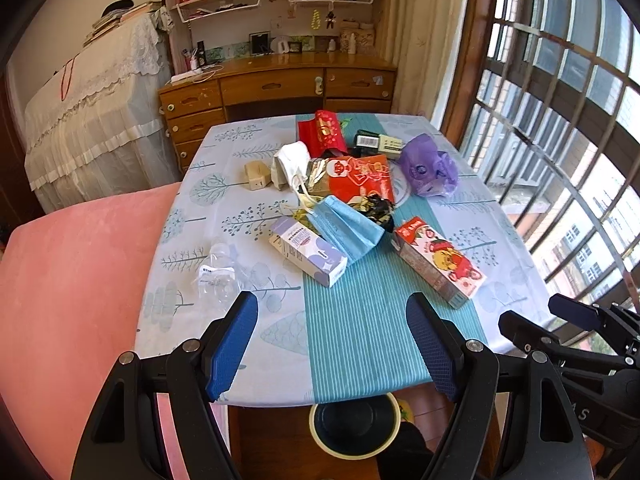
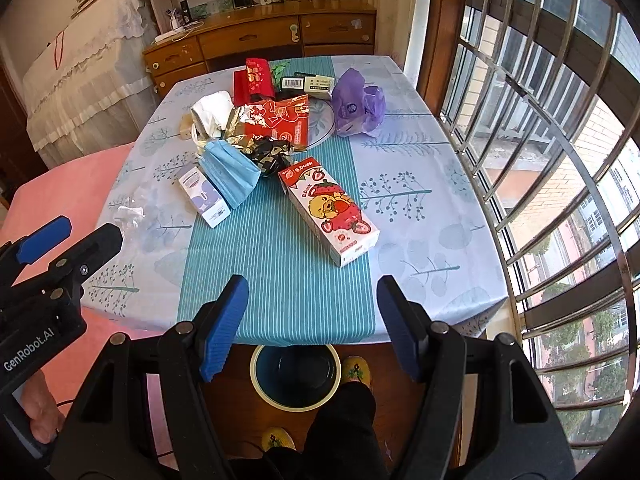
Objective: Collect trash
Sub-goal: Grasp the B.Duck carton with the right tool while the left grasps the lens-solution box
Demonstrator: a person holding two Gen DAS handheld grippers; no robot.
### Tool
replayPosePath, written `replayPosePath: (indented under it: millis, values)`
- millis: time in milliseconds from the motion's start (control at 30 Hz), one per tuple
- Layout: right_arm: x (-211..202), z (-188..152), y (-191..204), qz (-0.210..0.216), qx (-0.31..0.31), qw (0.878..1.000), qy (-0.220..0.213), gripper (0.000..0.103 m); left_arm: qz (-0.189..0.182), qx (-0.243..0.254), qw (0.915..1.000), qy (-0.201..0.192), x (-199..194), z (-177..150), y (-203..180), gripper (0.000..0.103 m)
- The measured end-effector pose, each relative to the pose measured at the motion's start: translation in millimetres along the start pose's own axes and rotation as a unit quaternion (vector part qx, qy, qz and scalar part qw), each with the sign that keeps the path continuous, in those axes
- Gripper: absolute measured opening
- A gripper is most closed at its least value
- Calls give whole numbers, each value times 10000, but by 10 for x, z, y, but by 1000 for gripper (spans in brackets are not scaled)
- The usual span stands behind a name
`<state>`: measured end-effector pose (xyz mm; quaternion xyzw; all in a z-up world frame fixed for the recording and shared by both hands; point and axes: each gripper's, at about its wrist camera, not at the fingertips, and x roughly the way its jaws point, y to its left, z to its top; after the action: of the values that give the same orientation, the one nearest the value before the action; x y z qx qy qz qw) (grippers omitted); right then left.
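Trash lies on the table point(image 1: 360, 320): a strawberry drink carton point(image 1: 438, 262) point(image 2: 330, 210), a blue face mask point(image 1: 346, 228) point(image 2: 230, 170), a purple-white box point(image 1: 308, 256) point(image 2: 204, 196), a clear plastic bottle point(image 1: 216, 276), a red snack bag point(image 1: 358, 178) point(image 2: 280, 120), a purple plastic bag point(image 1: 428, 164) point(image 2: 358, 106) and a white mask point(image 1: 290, 162). A dark bin point(image 1: 354, 424) point(image 2: 296, 372) stands on the floor under the near table edge. My left gripper point(image 1: 332, 344) and right gripper point(image 2: 312, 324) are open and empty, above the near edge.
A pink chair point(image 1: 76, 272) is at the left of the table. A barred window point(image 1: 560, 140) runs along the right. A wooden desk point(image 1: 276, 88) with shelves stands behind. The person's leg and slippers point(image 2: 356, 372) are beside the bin.
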<state>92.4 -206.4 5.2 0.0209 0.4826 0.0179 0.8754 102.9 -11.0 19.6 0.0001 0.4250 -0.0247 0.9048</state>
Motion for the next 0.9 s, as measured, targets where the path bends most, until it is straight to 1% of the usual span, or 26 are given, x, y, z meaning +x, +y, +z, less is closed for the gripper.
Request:
replayPosePath:
  millis: [100, 167, 267, 367, 467, 600, 700, 733, 767, 833, 900]
  values:
    - [286, 233, -81, 166, -143, 9995, 238, 64, 177, -230, 9993, 223, 253, 146, 2, 79]
    - [480, 359, -133, 250, -248, 9987, 365, 64, 176, -515, 9972, 511, 483, 245, 26, 79]
    - [822, 517, -247, 442, -343, 9963, 646, 64, 209, -937, 9911, 923, 831, 339, 78, 79]
    - [1137, 614, -312, 567, -458, 9937, 847, 64, 360, -1271, 9840, 1196, 1139, 400, 125, 79]
    - [1431, 668, -329, 662, -691, 9900, 1033, 64, 497, -1502, 9774, 1401, 1402, 461, 170, 79]
    - [1764, 696, -333, 815, -1019, 9834, 1262, 64, 648, -1694, 9705, 1589, 1695, 501, 212, 79]
    - [1930, 694, -304, 921, -1206, 9786, 1393, 64, 726, -1805, 9655, 1730, 1898, 517, 237, 79]
    - [1977, 697, -289, 945, -1278, 9770, 1424, 63, 744, -1846, 9638, 1775, 1950, 518, 243, 79]
    - [2018, 701, -281, 974, -1335, 9758, 1434, 55, 744, -1893, 9622, 1814, 2007, 522, 251, 79]
    - [2073, 735, -260, 1052, -1422, 9743, 1397, 53, 735, -1936, 9601, 1877, 2099, 532, 249, 79]
    - [2115, 786, -254, 1045, -1490, 9744, 1317, 53, 752, -1945, 9591, 1913, 2167, 542, 242, 79]
